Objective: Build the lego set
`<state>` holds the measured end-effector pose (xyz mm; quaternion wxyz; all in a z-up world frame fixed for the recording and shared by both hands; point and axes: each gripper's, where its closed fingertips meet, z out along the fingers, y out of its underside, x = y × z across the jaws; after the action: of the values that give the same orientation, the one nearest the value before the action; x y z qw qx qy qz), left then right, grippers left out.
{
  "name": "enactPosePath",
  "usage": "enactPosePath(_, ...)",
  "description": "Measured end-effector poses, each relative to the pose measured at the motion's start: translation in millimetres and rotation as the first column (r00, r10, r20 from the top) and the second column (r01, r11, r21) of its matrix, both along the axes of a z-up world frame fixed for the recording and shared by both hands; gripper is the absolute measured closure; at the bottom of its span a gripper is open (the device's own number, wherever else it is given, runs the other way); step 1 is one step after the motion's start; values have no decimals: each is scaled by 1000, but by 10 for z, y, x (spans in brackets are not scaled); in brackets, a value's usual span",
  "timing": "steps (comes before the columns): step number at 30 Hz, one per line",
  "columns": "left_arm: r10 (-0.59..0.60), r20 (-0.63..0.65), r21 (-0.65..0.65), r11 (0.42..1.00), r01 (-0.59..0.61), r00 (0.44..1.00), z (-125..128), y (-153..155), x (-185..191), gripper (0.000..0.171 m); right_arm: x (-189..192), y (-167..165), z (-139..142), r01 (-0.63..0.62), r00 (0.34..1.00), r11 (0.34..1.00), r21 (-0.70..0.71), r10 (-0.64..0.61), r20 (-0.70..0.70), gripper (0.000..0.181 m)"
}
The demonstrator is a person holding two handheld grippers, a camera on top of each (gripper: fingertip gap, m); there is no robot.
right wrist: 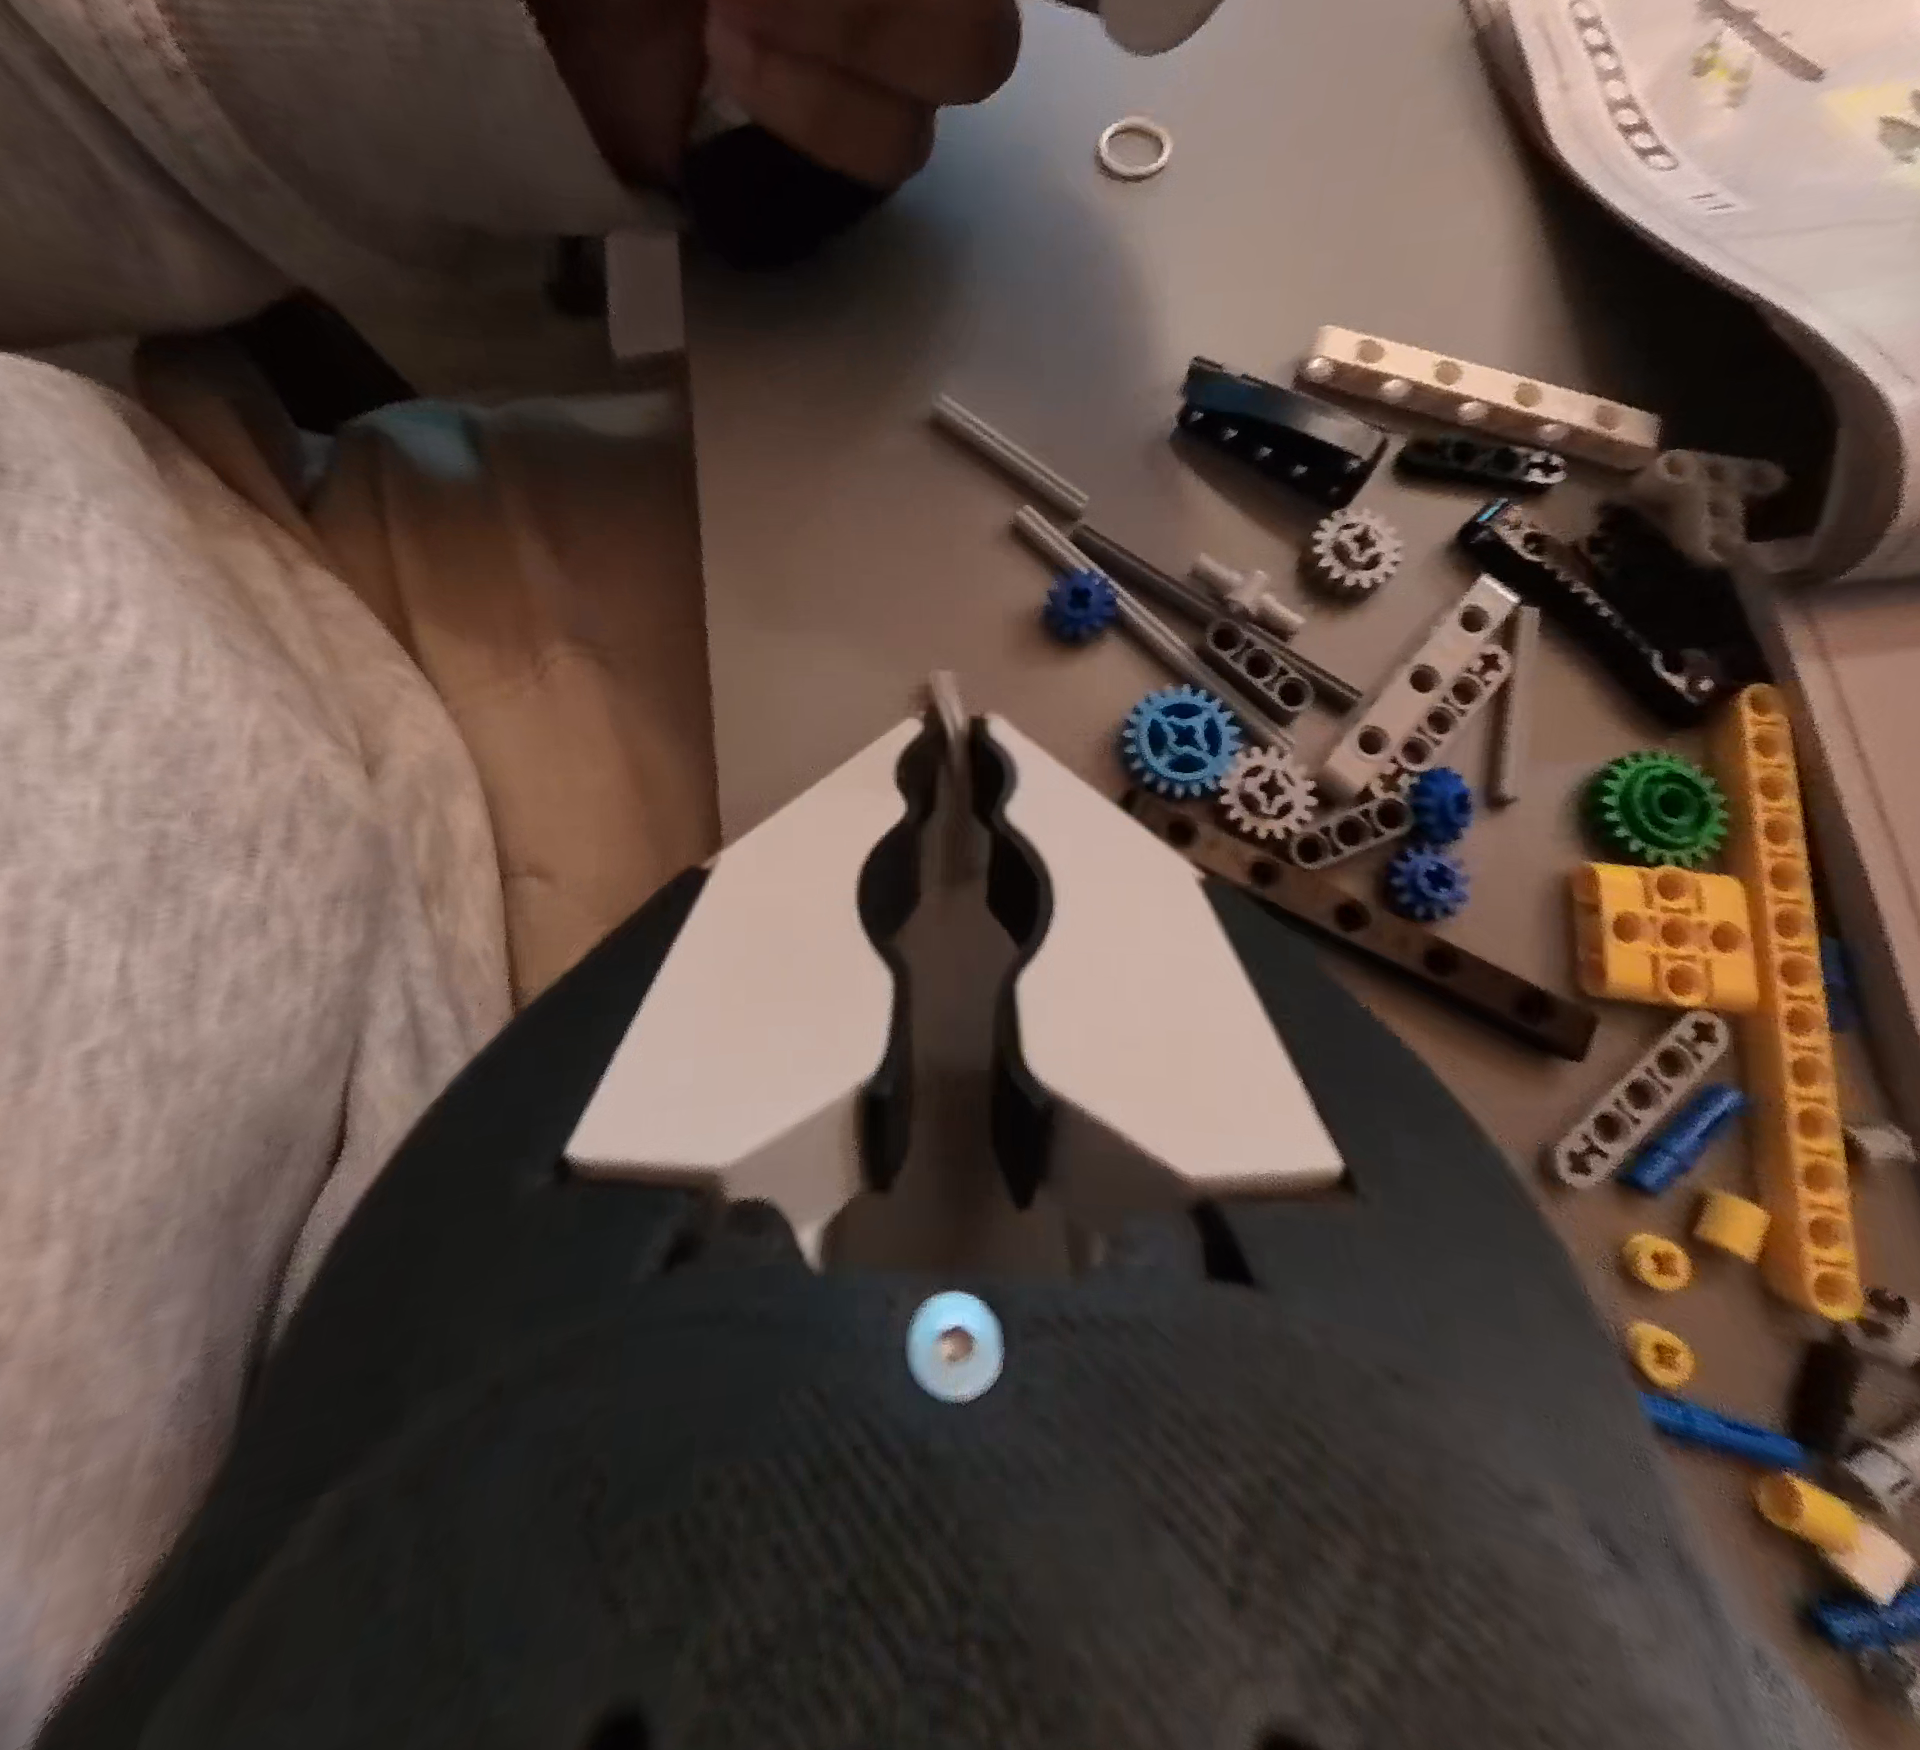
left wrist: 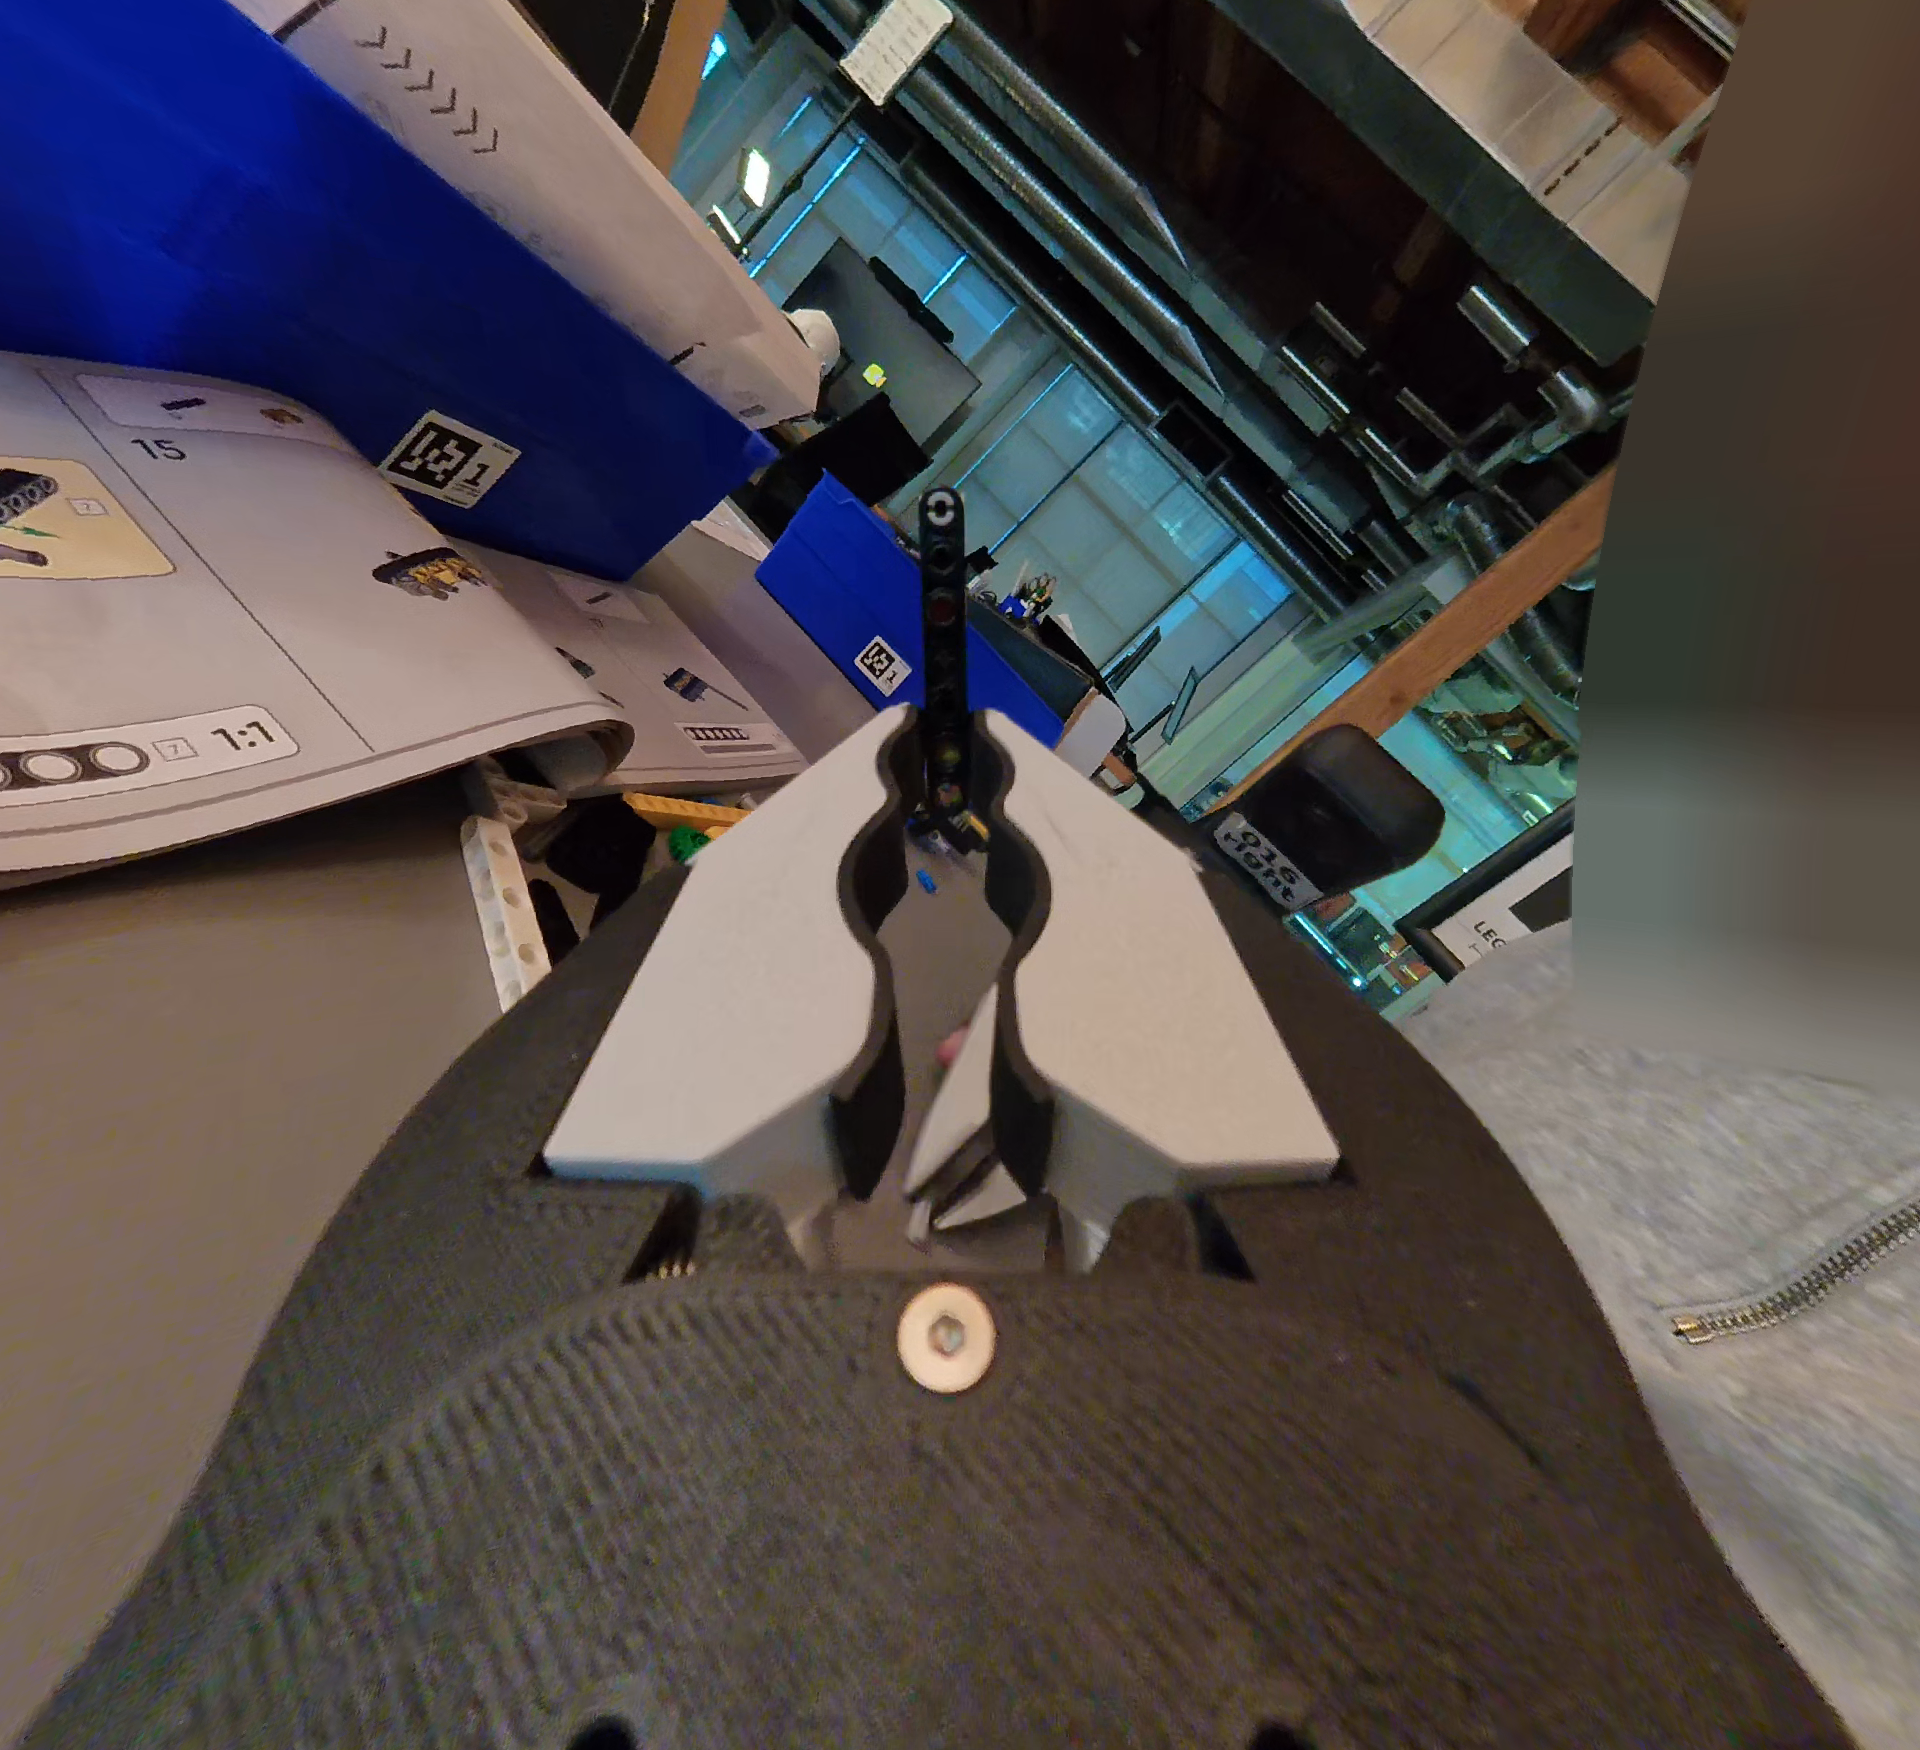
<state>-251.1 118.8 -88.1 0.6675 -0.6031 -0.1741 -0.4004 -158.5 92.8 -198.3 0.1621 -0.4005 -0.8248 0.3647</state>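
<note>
My left gripper (left wrist: 943, 732) is shut on a thin black beam with holes (left wrist: 941, 599). The beam stands up past the fingertips and is raised off the table. My right gripper (right wrist: 954, 726) is shut on a small grey piece (right wrist: 948, 713), held edge-on above the table's near edge. Loose parts lie to its right on the grey table (right wrist: 1299, 173): a blue gear (right wrist: 1180, 744), a green gear (right wrist: 1656, 802), a long yellow beam (right wrist: 1789, 994), a yellow block (right wrist: 1664, 935), grey axles (right wrist: 1008, 455) and a white beam (right wrist: 1475, 393).
An open instruction booklet (left wrist: 239, 599) lies at the left, leaning on a blue bin (left wrist: 312, 246); it also shows in the right wrist view (right wrist: 1745, 173). A small ring (right wrist: 1135, 146) lies on the table. A person's hand (right wrist: 831, 38) and grey sleeve (right wrist: 260, 38) are close by. Across from one pair of fingers to the other is roughly 15 cm. The blue gear (right wrist: 1180, 744) lies around 4 cm away from my right fingertips. From the right gripper's tips to the yellow block (right wrist: 1664, 935) is close to 12 cm.
</note>
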Motion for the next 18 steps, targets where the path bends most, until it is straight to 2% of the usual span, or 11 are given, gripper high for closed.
enactPosePath(5, 4, -10, 1, 1000, -4, 1000, 11, -9, 3, 165, 103, 203, 18, 25, 1000, 998, 66, -24, -15, 179)
enactPosePath(7, 3, -14, -1, 1000, -3, 1000, 8, -4, 10, 165, 194, 346, 75, 30, 999, 998, 46, -29, -21, 179)
enactPosePath(13, 2, -20, -9, 1000, -2, 1000, -12, 14, 18, 165, 382, 1274, 203, 217, 974, 976, 24, -215, -66, 179)
enactPosePath(15, -2, -23, -14, 1000, 1, 1000, -23, 24, 28, 165, 435, 1363, 183, 227, 972, 974, -3, -227, -55, 179)
enactPosePath(18, -1, -27, -18, 1000, 0, 1000, -29, 27, 32, 165, 468, 1377, 93, 209, 977, 977, 48, -207, -40, 179)
